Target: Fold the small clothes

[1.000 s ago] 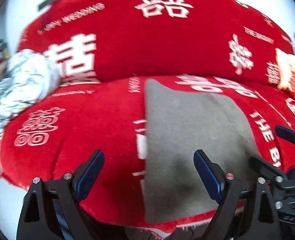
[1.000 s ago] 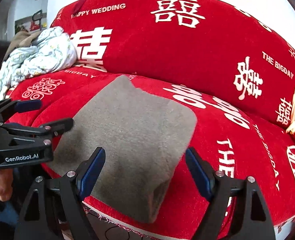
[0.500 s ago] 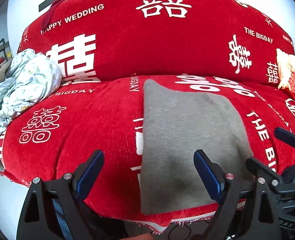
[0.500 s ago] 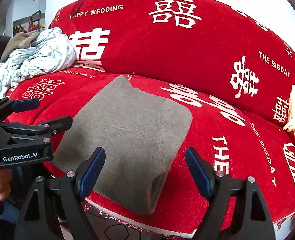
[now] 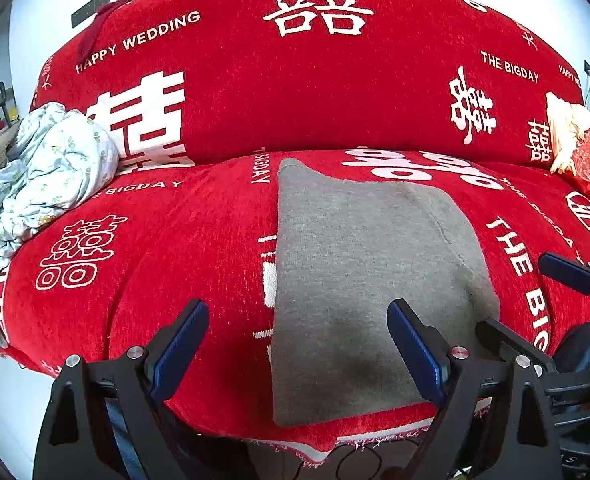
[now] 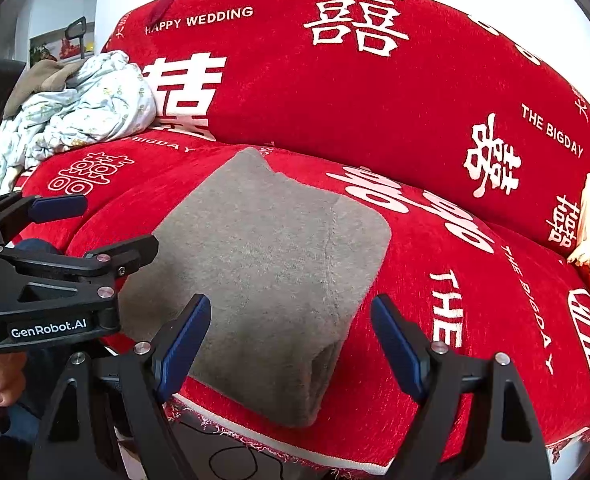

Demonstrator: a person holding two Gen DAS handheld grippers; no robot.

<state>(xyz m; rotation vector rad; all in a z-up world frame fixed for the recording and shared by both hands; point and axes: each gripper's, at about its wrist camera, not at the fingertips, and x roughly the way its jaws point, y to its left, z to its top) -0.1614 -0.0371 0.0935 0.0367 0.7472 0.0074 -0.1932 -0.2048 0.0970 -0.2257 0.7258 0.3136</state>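
**Grey garment folded on the sofa seat, both grippers held apart above its near end**

On the red sofa seat (image 5: 175, 248) a folded grey garment (image 5: 359, 280) is laid flat, its long axis running from the seat's front edge back toward the backrest (image 5: 315, 92). In the left wrist view its left edge is seen as a straight line, while the far left corner rises to a small point close to the crease between seat and backrest. The near end reaches almost to the fringed front hem of the sofa cover. In the right wrist view the garment (image 6: 271, 264) is shown with a seam running along its length near the right side, and a rolled, doubled fold at the near right corner.

The left gripper (image 5: 299, 344) is held with its 2 blue-padded fingers wide apart, over the near left part of the garment; nothing is gripped, and whether the pads brush the cloth cannot be told. The right gripper (image 6: 291, 340) is likewise spread wide, over the near right corner, with nothing clamped. Each gripper is visible at the edge of the other's view, the 2 close together side by side.

Bare red cover is left on both sides of the garment. A crumpled pale floral cloth (image 5: 43, 176) is heaped at the seat's left end, well apart, and a cream and red cushion (image 5: 575, 148) is set at the right end.
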